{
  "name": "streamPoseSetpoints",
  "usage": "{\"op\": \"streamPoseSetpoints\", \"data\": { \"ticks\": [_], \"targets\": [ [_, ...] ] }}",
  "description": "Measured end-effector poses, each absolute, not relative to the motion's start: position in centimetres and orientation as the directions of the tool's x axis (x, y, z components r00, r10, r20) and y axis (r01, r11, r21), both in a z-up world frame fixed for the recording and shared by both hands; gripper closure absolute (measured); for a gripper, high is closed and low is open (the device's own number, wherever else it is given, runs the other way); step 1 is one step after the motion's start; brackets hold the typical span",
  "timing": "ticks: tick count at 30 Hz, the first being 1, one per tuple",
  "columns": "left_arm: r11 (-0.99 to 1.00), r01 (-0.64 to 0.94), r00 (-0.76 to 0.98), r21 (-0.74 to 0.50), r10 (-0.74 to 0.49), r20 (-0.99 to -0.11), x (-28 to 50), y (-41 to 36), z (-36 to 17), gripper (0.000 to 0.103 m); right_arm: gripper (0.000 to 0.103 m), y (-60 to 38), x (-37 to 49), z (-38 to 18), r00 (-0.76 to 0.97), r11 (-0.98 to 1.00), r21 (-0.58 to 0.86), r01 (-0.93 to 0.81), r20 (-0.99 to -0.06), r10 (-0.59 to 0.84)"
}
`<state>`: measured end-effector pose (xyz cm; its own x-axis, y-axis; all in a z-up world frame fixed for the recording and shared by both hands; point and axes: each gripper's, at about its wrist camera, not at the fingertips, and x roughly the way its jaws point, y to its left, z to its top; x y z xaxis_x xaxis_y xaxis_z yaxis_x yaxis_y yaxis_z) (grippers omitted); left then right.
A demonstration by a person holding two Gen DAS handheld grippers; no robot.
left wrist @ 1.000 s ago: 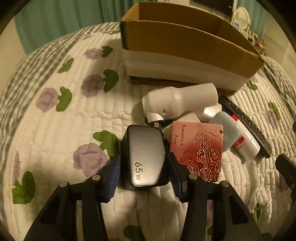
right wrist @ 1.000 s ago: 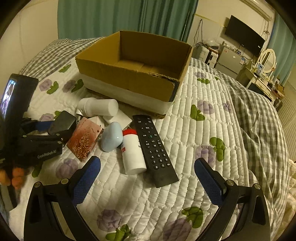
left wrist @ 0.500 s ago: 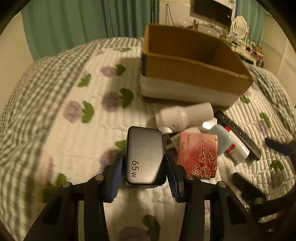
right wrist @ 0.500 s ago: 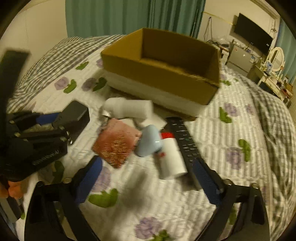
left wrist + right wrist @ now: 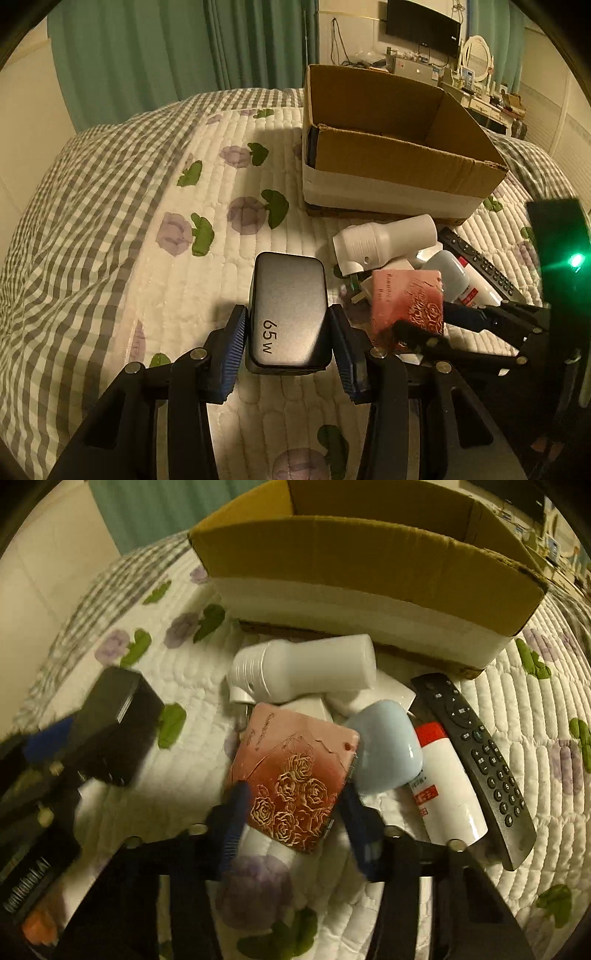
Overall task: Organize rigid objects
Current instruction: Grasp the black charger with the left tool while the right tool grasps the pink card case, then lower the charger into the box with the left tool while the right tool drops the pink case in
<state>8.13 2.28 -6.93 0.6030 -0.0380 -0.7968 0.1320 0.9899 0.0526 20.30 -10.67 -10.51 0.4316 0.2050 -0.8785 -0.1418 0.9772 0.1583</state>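
My left gripper [image 5: 288,345] is shut on a black 65W charger [image 5: 288,314] and holds it above the quilt; the charger also shows in the right wrist view [image 5: 114,725]. My right gripper [image 5: 293,821] has its blue pads on both sides of a pink rose-embossed card case [image 5: 295,775], also in the left wrist view [image 5: 406,299]; the jaws look closed against it. Behind lie a white bottle [image 5: 303,670], a light-blue object [image 5: 386,751], a red-and-white tube [image 5: 448,782] and a black remote [image 5: 480,764].
An open cardboard box [image 5: 391,147] stands on the quilted bed behind the pile, also in the right wrist view [image 5: 369,554]. Green curtains and a dresser with a TV are at the back. Floral quilt [image 5: 166,240] spreads to the left.
My left gripper has lifted the charger higher and back. My right gripper has moved forward and left from open over the quilt and closed around the pink card case.
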Motion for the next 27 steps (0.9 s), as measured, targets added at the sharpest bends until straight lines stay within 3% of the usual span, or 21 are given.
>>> {"op": "streamPoseSetpoints", "data": {
  "ticks": [3, 8, 27],
  "targets": [
    [0.989, 0.132, 0.607, 0.06, -0.032, -0.794, 8.0, 2.2, -6.9, 0.059, 0.082, -10.8, 19.9, -9.1, 0.466, 0.973, 0.172, -0.154, -0.856, 0.225],
    [0.99, 0.132, 0.617, 0.058, -0.036, -0.786, 7.6, 1.9, -6.2, 0.059, 0.091, -10.5, 18.7, -6.5, 0.536, 0.966, 0.169, -0.194, -0.807, 0.249],
    [0.976, 0.215, 0.733, 0.044, -0.131, -0.667, 10.8, -2.7, 3.5, 0.059, 0.093, -15.7, 18.5, 6.7, 0.747, 0.984, 0.017, -0.177, -0.649, 0.146]
  ]
}}
